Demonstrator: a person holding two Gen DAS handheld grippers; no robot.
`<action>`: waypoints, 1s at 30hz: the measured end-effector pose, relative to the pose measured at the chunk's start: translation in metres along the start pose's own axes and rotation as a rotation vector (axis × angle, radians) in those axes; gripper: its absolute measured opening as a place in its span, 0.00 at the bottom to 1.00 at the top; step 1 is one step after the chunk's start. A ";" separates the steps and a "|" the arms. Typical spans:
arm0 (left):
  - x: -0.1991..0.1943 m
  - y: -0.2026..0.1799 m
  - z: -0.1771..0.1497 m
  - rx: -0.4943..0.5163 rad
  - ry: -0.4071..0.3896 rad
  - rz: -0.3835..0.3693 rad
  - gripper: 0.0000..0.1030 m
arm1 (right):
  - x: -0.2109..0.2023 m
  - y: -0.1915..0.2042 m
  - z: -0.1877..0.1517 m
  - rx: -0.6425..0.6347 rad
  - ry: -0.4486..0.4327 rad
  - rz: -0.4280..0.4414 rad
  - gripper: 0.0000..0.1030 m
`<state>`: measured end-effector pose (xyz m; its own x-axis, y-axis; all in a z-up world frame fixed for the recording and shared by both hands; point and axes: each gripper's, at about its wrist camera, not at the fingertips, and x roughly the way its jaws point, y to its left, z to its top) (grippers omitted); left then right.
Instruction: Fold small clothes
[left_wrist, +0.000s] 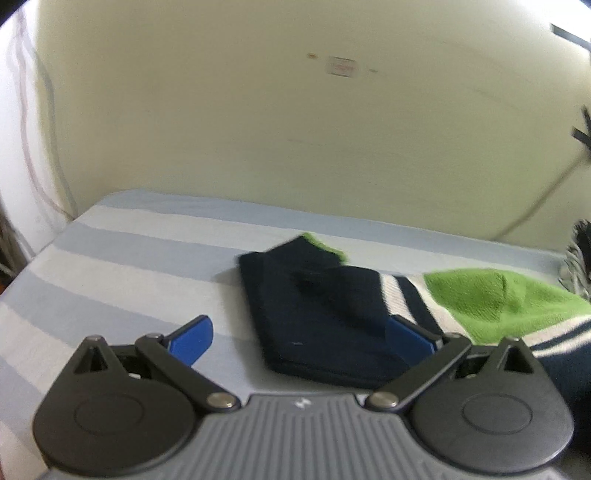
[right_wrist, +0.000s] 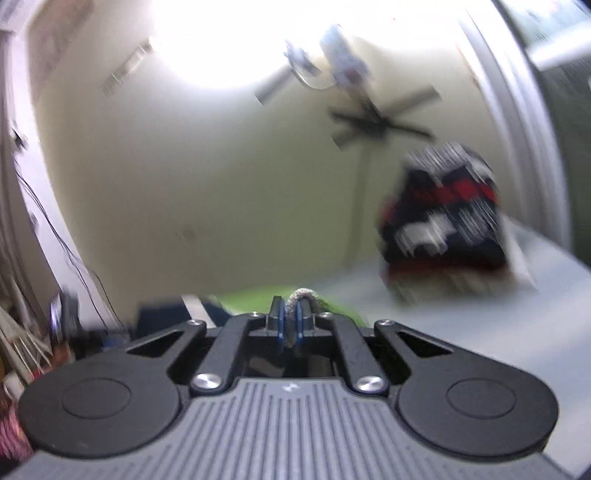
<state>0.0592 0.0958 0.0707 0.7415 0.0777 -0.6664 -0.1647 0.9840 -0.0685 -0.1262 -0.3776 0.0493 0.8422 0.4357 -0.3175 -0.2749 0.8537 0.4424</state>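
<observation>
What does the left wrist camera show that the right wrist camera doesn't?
Only the left view: the open left hand-held gripper over a folded navy sock with a green cuff on the blue-striped sheet.
Only the right view: the right hand-held gripper shut on grey fabric, and a blurred dark striped pile.
Both: the green knitted cloth.

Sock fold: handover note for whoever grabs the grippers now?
Left gripper: open, low over the striped sheet, nothing held; the folded navy sock lies between its fingers.
Right gripper: shut on a grey fabric edge; which garment is unclear, view blurred.
Green-toed sock lies right of the navy one, still unfolded.
Dark striped pile sits further back.
Left: fold the green-toed sock, then whatever the right holds.
</observation>
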 end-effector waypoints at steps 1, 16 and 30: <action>0.001 -0.008 0.000 0.016 0.001 -0.008 1.00 | -0.003 -0.006 -0.008 0.003 0.045 -0.037 0.10; -0.050 -0.111 -0.091 0.456 0.134 -0.294 0.21 | 0.042 -0.017 0.015 0.056 0.002 -0.052 0.54; -0.013 -0.083 0.026 0.578 -0.032 -0.087 0.73 | 0.059 -0.050 0.040 0.087 0.046 -0.034 0.54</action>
<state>0.0806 0.0174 0.1044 0.7571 -0.0109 -0.6533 0.2726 0.9140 0.3006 -0.0442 -0.4065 0.0423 0.8274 0.4216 -0.3711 -0.2036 0.8409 0.5014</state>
